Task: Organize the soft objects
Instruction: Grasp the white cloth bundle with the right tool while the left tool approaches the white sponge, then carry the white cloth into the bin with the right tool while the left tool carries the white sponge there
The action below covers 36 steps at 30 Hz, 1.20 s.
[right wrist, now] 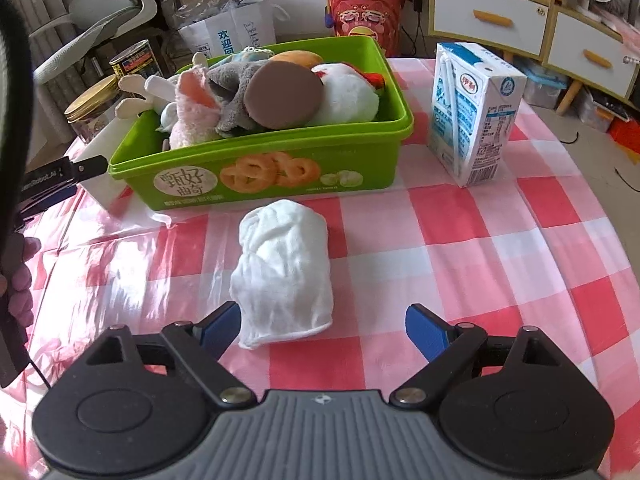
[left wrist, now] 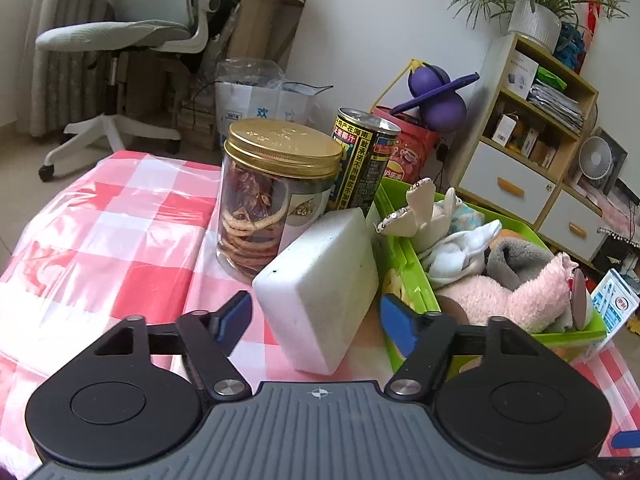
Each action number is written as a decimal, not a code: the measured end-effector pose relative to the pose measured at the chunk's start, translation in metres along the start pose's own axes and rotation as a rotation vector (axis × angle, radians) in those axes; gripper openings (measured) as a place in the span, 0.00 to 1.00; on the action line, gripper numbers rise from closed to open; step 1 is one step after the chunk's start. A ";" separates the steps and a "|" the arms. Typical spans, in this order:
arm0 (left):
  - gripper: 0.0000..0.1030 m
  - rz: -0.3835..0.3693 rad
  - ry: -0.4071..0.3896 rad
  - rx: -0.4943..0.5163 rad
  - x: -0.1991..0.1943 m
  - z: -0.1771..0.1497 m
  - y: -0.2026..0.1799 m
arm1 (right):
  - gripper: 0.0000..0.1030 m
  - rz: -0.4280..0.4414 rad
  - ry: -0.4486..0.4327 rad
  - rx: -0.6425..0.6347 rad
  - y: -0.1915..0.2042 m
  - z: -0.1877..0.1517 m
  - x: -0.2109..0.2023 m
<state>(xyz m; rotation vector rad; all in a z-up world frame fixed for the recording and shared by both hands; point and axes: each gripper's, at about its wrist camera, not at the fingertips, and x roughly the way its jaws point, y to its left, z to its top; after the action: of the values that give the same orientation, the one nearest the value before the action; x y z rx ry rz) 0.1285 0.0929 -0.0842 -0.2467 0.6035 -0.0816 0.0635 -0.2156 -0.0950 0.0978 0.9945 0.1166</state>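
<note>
- The right tongs (right wrist: 322, 330) stand spread wide and hold nothing; the near end of the rolled white cotton cloth (right wrist: 283, 270) lies between their blue tips, off-centre and just beside the left one. If they close from here, the left tip is likely to meet the cloth first and shove the roll sideways instead of pinching it.
- The cloth rests on the glossy red-and-white checked plastic table cover (right wrist: 460, 264), just near of the green plastic cookie box (right wrist: 260, 172). The slick film may let the roll slide or unwind, leaving a loose tail to drag.
- The left tongs (left wrist: 316, 314) are also spread and empty, with the white rectangular foam block (left wrist: 320, 284) between their tips; the block leans against the box's left wall. A shallow pinch could tip it towards the gold-lidded glass jar of dried slices (left wrist: 276, 196) or the dark printed drink can (left wrist: 366, 162) just behind.
- The box is already heaped: a pink fluffy plush toy (right wrist: 190, 120), a grey fleece piece (right wrist: 234, 92), a white plush (right wrist: 348, 96) and a brown disc (right wrist: 284, 94) rise above the rim. Anything more dropped on top may roll back out.
- The blue-and-white milk carton (right wrist: 476, 112) stands to the right of the box, apart from it; a wide swing of the right tongs could knock it over.
</note>
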 end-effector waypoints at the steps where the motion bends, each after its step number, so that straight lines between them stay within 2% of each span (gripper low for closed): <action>1: 0.60 0.010 0.000 -0.006 0.001 0.000 0.000 | 0.59 0.008 0.001 -0.001 0.000 0.000 0.001; 4: 0.57 0.035 -0.003 -0.031 0.002 0.000 0.000 | 0.57 0.023 0.008 -0.002 0.001 0.000 0.003; 8: 0.57 0.051 -0.009 -0.054 0.004 0.002 0.003 | 0.52 0.022 0.009 -0.007 0.003 0.000 0.005; 13: 0.55 0.023 0.002 -0.090 0.008 0.002 0.008 | 0.45 0.021 0.010 -0.010 0.003 0.002 0.008; 14: 0.53 0.019 0.002 -0.091 0.008 0.001 0.008 | 0.44 0.021 0.008 -0.013 0.003 0.002 0.008; 16: 0.39 0.023 0.003 -0.081 0.007 0.001 0.006 | 0.39 0.027 0.005 -0.018 0.004 0.003 0.008; 17: 0.40 0.028 0.004 -0.076 0.007 0.001 0.005 | 0.37 0.030 0.005 -0.018 0.004 0.003 0.009; 20: 0.36 0.033 0.001 -0.067 0.003 0.001 0.003 | 0.25 0.041 0.008 -0.022 0.005 0.003 0.010; 22: 0.35 0.037 0.001 -0.057 0.000 0.001 0.001 | 0.10 0.051 0.008 -0.030 0.006 0.003 0.012; 24: 0.34 0.043 0.001 -0.053 -0.004 0.002 0.000 | 0.00 0.065 0.016 -0.035 0.006 0.005 0.013; 36: 0.33 0.070 -0.001 -0.050 -0.048 0.010 -0.009 | 0.00 0.139 -0.026 0.044 -0.007 0.012 -0.007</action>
<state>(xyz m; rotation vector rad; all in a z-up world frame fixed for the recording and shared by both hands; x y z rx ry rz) 0.0949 0.0935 -0.0478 -0.2739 0.6137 0.0013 0.0698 -0.2238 -0.0834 0.2084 0.9643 0.2199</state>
